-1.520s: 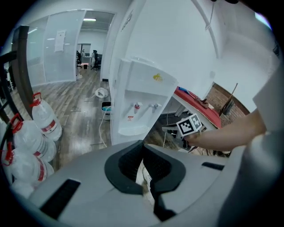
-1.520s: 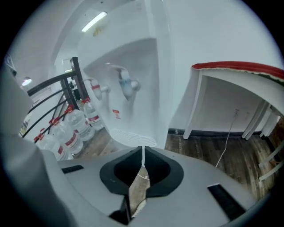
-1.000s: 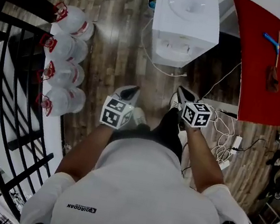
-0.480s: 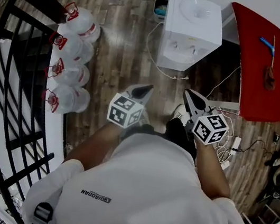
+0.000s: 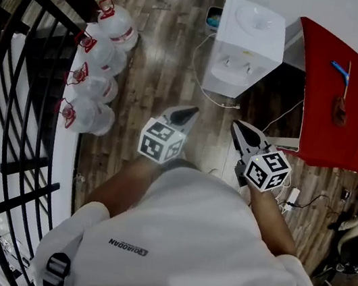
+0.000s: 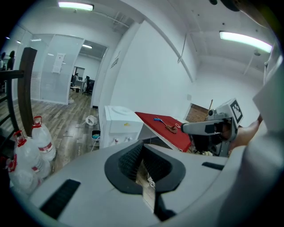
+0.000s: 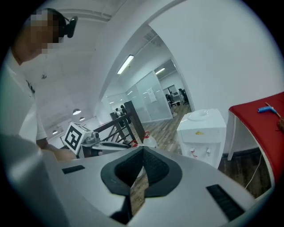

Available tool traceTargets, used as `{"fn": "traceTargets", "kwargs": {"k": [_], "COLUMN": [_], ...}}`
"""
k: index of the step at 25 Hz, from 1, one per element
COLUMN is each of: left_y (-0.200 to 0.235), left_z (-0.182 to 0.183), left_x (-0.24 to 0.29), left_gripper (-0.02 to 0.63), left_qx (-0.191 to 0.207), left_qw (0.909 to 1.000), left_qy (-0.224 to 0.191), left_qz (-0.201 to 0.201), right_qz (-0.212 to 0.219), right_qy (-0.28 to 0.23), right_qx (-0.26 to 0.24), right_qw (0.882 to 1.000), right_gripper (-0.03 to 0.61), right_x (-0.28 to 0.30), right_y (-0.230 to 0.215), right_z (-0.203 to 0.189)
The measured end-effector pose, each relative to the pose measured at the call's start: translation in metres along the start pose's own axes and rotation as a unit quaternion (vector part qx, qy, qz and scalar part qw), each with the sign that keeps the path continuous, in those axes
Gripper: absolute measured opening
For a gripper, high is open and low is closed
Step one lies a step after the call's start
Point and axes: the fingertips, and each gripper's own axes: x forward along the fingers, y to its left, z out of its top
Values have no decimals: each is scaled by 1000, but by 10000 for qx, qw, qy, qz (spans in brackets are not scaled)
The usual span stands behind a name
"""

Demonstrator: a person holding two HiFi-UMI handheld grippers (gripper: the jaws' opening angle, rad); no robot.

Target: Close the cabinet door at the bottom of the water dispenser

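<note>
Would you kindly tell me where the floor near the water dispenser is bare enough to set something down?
Bare wood floor lies between the water jugs and the water dispenser. A white cord trails past the dispenser's front. The right side is crowded: cables beside the red table.

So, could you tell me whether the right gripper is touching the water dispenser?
Apart. The head view shows a stretch of wooden floor between the right gripper and the water dispenser; the gripper hangs short of it.

Wood plank floor (image 5: pixel 151 65), white walls (image 6: pixel 151 75), red table (image 5: pixel 343 86), black railing (image 5: pixel 26 112).
</note>
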Motion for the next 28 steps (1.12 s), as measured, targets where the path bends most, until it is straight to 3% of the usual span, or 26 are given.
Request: {"fn": "traceTargets", "kwargs": {"k": [3, 7, 17, 22, 28], "left_y": [-22, -62, -153, -161, -148], "left_z": [1, 1, -33, -36, -14], "left_x": [0, -1, -9, -17, -28], "left_gripper": [-5, -5, -5, -5, -5], "left_qx": [-107, -171, 156, 336, 586], "left_qw": [9997, 9987, 9987, 9992, 9981], "left_qy": [-140, -354, -204, -43, -120], "left_qz": [161, 334, 429, 205, -147], "right_qz": [78, 107, 165, 214, -90], "right_qy": [-46, -151, -457, -488, -715], "right_qx": [-281, -302, -124, -110, -93], "right_qw": [9996, 9994, 9987, 9985, 9974], "right_gripper": [21, 21, 21, 21, 21], "right_x": [-34, -77, -142, -142, -126], "right_y": [6, 0, -9, 9, 24], "right_z": [2, -9, -36, -40, -29]}}
